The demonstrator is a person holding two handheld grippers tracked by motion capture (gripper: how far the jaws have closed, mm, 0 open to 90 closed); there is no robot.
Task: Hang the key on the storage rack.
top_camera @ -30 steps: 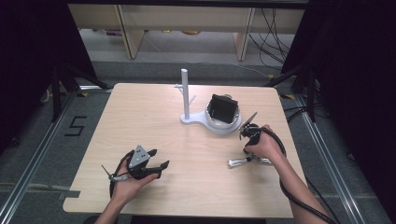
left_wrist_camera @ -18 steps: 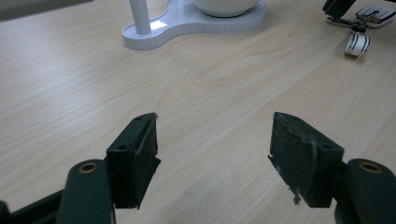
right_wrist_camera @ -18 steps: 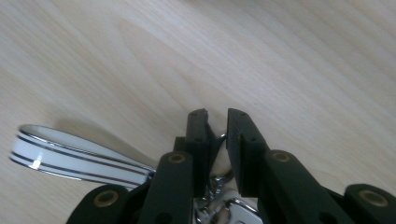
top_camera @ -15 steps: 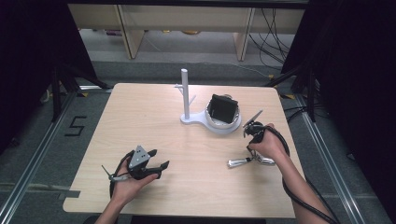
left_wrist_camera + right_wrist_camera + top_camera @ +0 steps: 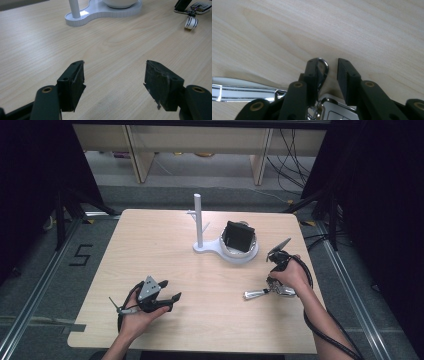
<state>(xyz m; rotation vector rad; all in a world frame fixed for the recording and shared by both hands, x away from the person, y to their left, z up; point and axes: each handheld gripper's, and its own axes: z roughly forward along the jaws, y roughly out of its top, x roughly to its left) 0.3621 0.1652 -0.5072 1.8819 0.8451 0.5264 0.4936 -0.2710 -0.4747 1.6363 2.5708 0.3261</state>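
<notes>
A chrome piece like a watch on a metal bracelet (image 5: 256, 293) lies on the wooden table (image 5: 165, 245) at the right. My right gripper (image 5: 275, 286) points down at it from a hand. In the right gripper view its jaws (image 5: 332, 67) stand a narrow gap apart and have just been opening. A thin metal loop (image 5: 324, 67) lies against the left jaw, partly in the gap and not pinched, with the bracelet (image 5: 242, 91) running off to the left. My left gripper (image 5: 170, 289) rests near the front left, jaws (image 5: 113, 82) wide open with nothing between them.
A white stand (image 5: 202, 247) with an upright post (image 5: 198, 220) sits at the table's middle back; its round dish (image 5: 247, 256) holds a black block (image 5: 238, 236). Dark curtains flank the table, and shelving and cables lie beyond it. Cables trail from both grippers.
My right gripper has shifted slightly to the right above the chrome piece, and its jaws narrowed, then widened a little. The left hand has stayed put.
</notes>
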